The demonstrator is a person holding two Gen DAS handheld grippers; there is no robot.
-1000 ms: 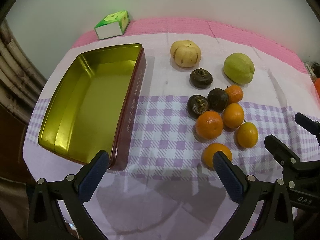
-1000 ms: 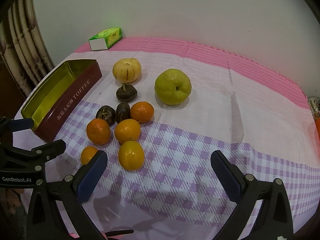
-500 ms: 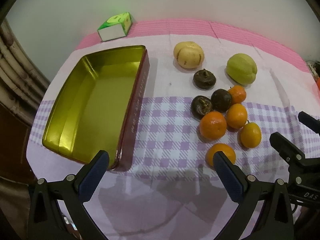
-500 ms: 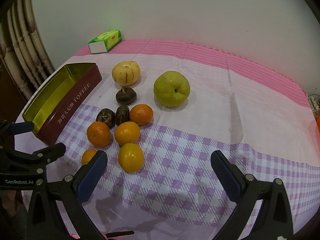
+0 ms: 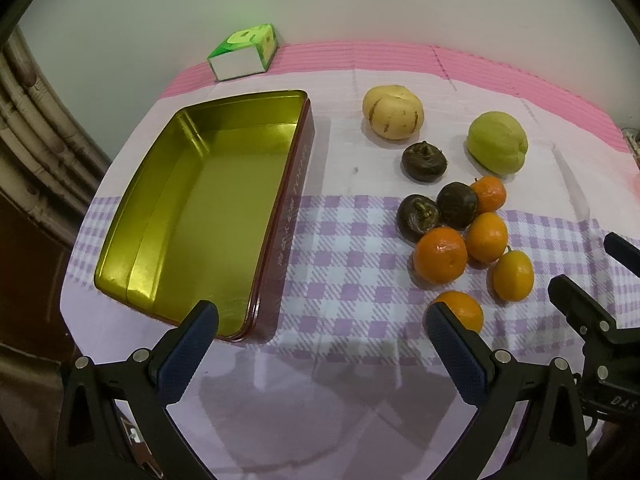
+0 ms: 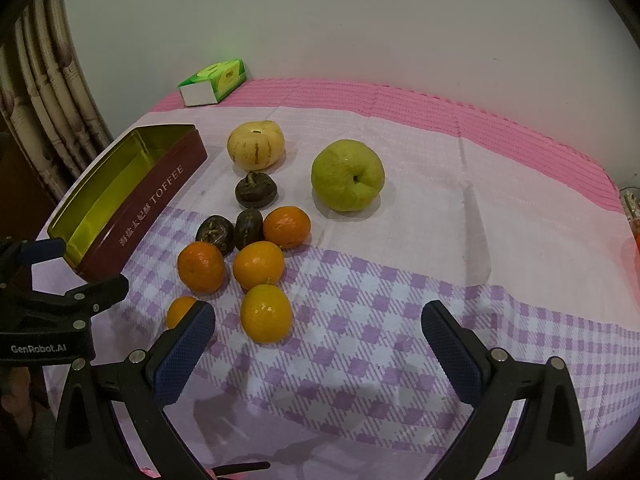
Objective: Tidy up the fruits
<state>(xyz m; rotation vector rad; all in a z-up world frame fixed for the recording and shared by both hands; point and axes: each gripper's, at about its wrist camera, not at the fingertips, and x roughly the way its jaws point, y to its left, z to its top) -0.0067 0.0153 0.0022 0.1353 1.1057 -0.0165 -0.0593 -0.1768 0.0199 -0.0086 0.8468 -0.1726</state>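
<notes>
An empty gold-lined toffee tin [image 5: 192, 216] [image 6: 120, 196] lies on the left of the tablecloth. To its right are a pale striped melon [image 5: 393, 117] [image 6: 256, 150], a green pear [image 5: 497, 146] [image 6: 347, 175], three dark brown fruits [image 5: 424, 161] [image 6: 256, 191] and several oranges [image 5: 440, 255] [image 6: 266, 313]. My left gripper [image 5: 320, 332] is open and empty near the front edge, its right fingertip beside the nearest orange [image 5: 460, 310]. My right gripper [image 6: 318, 334] is open and empty, just in front of the oranges.
A green and white box [image 5: 244, 53] [image 6: 214, 81] stands at the back by the wall. A curtain [image 6: 48, 92] hangs at the left. The right half of the pink and purple checked cloth [image 6: 460, 280] lies bare.
Both cameras have drawn back a little and shifted; the tin and fruits sit slightly farther right in the left wrist view. No fruit has moved, and both grippers stay open.
</notes>
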